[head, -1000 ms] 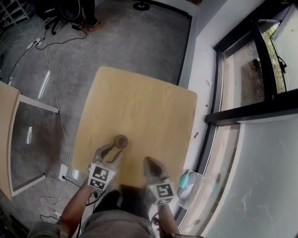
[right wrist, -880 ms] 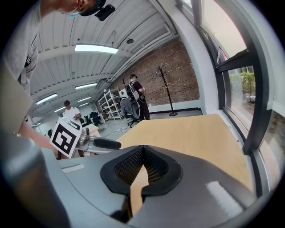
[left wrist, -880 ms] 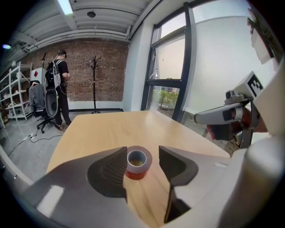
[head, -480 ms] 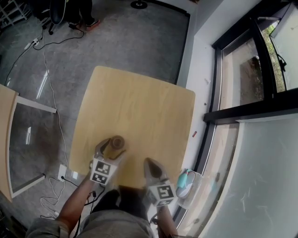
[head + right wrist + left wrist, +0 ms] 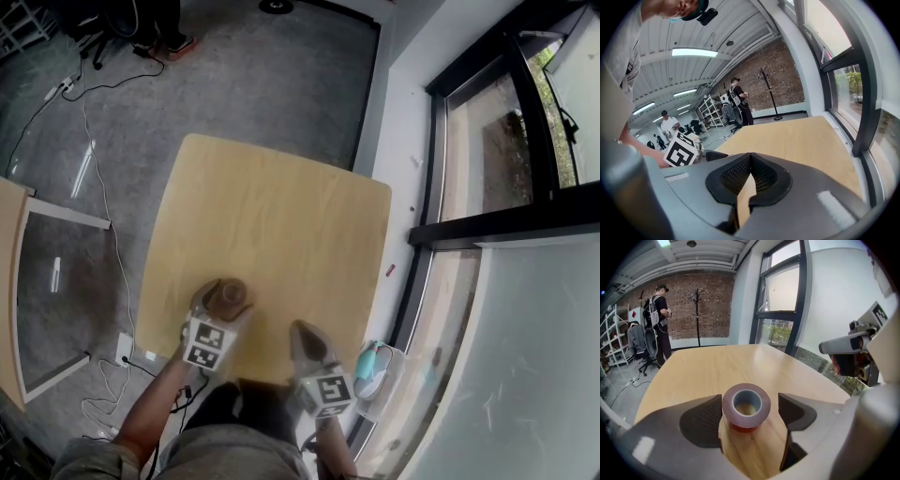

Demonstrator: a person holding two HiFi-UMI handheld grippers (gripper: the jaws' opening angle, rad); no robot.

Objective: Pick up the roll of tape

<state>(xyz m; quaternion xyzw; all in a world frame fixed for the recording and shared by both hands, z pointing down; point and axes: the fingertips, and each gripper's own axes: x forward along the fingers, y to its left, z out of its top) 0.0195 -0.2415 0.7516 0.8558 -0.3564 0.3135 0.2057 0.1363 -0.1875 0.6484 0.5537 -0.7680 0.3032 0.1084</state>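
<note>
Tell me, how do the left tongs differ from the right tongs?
The left tongs stand wide, having just been opening; the right tongs are pressed shut. The left tongs have the roll of tape between them; the right tongs hold nothing. Both are gray, above the wooden table.

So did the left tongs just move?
Yes. The left tongs advanced farther onto the table, opening; the tape roll, earlier beyond them, now sits between them.

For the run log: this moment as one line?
left gripper: open, jaws just opening, around roll of tape on table, ungripped | right gripper: shut, empty
</note>
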